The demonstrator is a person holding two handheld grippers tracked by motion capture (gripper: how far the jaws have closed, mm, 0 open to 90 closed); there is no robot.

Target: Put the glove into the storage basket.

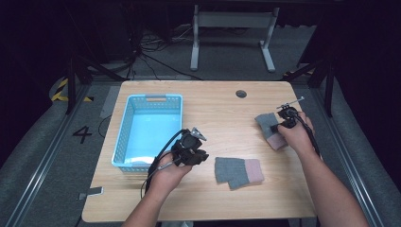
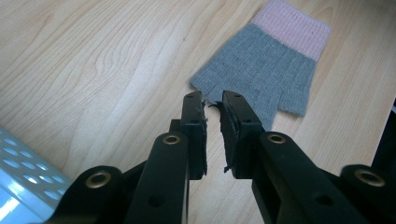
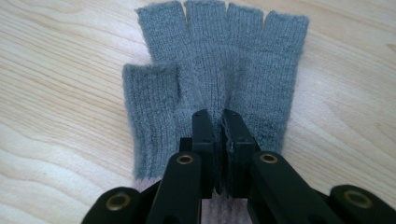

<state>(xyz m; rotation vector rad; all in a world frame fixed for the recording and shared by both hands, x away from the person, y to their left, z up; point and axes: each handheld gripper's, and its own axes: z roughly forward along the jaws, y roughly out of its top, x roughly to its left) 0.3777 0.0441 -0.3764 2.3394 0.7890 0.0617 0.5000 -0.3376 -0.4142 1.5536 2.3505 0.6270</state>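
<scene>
Two grey fingerless gloves with pink cuffs lie on the wooden table. One glove [image 1: 236, 170] [image 2: 266, 70] rests flat near the table's front middle, just ahead of my left gripper [image 1: 202, 156] [image 2: 212, 100]. That gripper's jaws stand almost together with nothing between them. The other glove [image 1: 262, 121] [image 3: 219, 56] lies at the right, fingers pointing away from my right gripper [image 1: 276, 127] [image 3: 219, 116]. My right gripper is shut on a pinch of its knit at the palm, and its pink cuff is partly hidden under the hand.
A light blue perforated basket [image 1: 124, 127] [image 2: 23, 186] stands at the table's left, right beside my left hand. A round cable hole [image 1: 241, 93] sits near the far edge. Bare wood lies between the two gloves.
</scene>
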